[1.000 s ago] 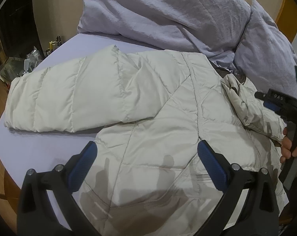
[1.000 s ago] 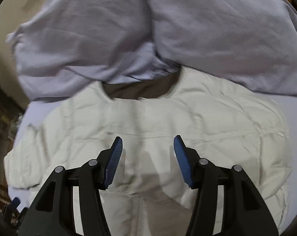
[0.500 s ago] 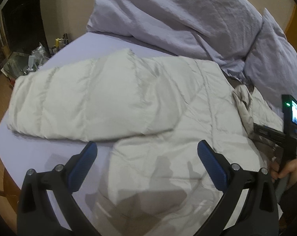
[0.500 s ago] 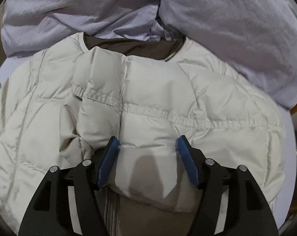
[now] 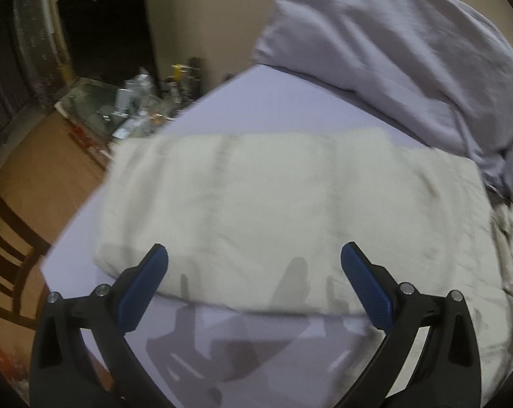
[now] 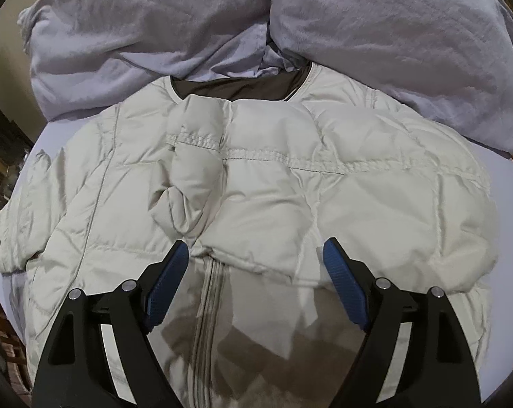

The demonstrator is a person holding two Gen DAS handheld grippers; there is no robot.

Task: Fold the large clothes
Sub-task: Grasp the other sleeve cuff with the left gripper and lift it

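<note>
Lavender bed sheet (image 5: 273,108), two pillows (image 6: 147,30), one cream puffer jacket (image 6: 290,176); left tool (image 5: 253,272), right tool (image 6: 256,261) both spread, empty.

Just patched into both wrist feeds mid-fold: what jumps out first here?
The cream puffer jacket fills the right wrist view, lying zipper-up on the lavender bed sheet, one sleeve folded across its chest. Behind its dark-lined collar sit crumpled lavender pillows. In the blurred left wrist view, the other sleeve stretches out sideways ahead of the open left gripper; the right gripper is open too.
</note>
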